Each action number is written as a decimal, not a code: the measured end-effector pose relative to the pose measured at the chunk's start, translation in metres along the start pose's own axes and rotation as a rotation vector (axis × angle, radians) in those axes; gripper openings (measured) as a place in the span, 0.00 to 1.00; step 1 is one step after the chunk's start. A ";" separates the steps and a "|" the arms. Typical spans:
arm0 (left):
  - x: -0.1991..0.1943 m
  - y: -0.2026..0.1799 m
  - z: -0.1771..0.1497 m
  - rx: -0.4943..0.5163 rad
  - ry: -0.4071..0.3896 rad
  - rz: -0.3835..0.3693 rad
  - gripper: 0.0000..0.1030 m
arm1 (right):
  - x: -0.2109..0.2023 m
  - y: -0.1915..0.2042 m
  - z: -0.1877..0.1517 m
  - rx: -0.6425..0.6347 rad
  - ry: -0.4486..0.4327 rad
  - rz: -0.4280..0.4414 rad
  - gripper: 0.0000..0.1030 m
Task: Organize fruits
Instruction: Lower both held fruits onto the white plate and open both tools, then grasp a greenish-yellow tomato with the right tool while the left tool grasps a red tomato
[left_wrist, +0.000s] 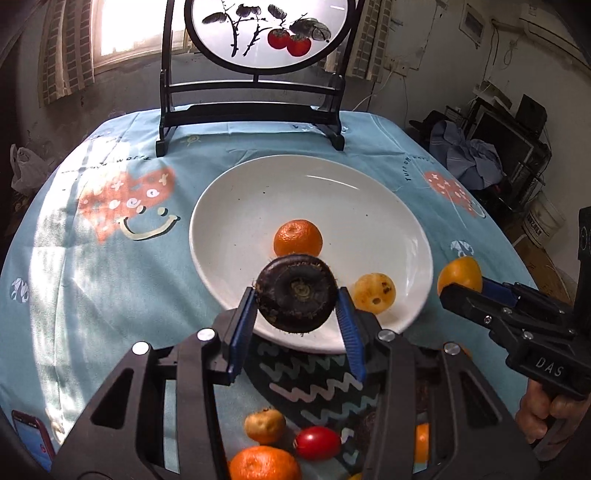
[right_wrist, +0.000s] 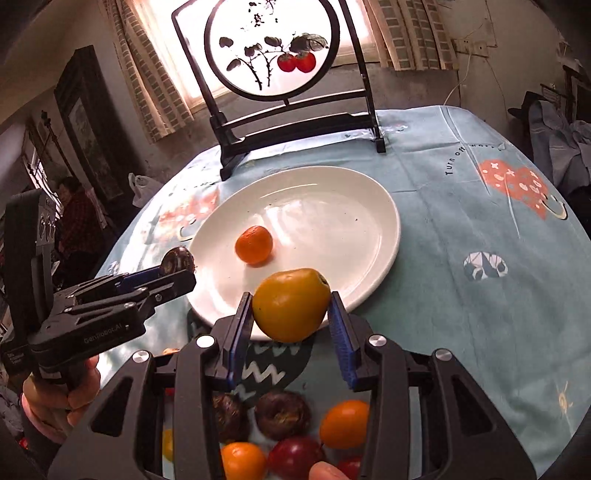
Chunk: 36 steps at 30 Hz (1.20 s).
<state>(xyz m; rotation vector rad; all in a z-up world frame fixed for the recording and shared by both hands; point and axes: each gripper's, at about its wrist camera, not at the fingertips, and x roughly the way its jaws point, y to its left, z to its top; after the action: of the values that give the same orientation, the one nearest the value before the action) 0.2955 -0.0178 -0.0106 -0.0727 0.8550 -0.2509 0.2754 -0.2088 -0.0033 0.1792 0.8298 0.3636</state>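
where "das" marks the right gripper (left_wrist: 461, 291), tablecloth (right_wrist: 461, 206) reads "turn off".

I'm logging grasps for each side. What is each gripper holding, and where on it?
The left gripper clamps a dark water chestnut across its sides. The right gripper clamps a yellow-orange fruit across its sides.

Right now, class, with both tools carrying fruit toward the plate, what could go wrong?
1. The left tool pinches the round water chestnut only at its edges; it might slip out.
2. Dropped on the white plate, it could knock the tangerine rolling.
3. The right tool, holding the yellow-orange fruit, is nearby; they might collide.
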 end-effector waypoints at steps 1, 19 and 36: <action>0.006 0.002 0.002 -0.010 0.012 0.001 0.43 | 0.008 -0.003 0.005 0.002 0.014 -0.005 0.40; -0.028 0.024 -0.004 -0.062 -0.058 0.054 0.88 | -0.011 0.013 -0.009 -0.064 0.007 0.023 0.43; -0.085 0.090 -0.109 -0.175 -0.109 0.087 0.94 | -0.037 0.106 -0.131 -0.270 0.107 0.120 0.45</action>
<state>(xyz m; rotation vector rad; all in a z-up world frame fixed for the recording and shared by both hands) 0.1770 0.0948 -0.0343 -0.2101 0.7685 -0.0897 0.1282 -0.1230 -0.0338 -0.0431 0.8688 0.5977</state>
